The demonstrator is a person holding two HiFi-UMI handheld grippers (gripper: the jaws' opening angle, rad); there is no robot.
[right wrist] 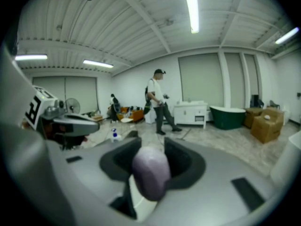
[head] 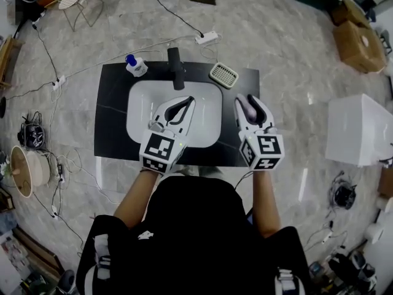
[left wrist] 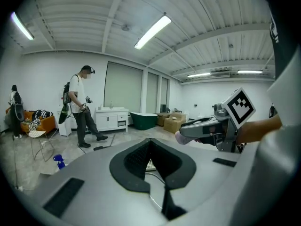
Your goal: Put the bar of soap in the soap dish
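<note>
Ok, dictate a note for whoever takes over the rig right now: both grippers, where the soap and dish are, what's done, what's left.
Left gripper: jaws together, empty, above the sink.
Right gripper: shut on the purple bar of soap, above the right side of the counter.
Soap dish: empty, at the back right of the counter, just beyond the right gripper.
Done: soap is in hand.
Left: carry it to the dish, set it in, let go.

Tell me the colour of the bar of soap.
The bar of soap is pale lilac, clearest in the right gripper view.
</note>
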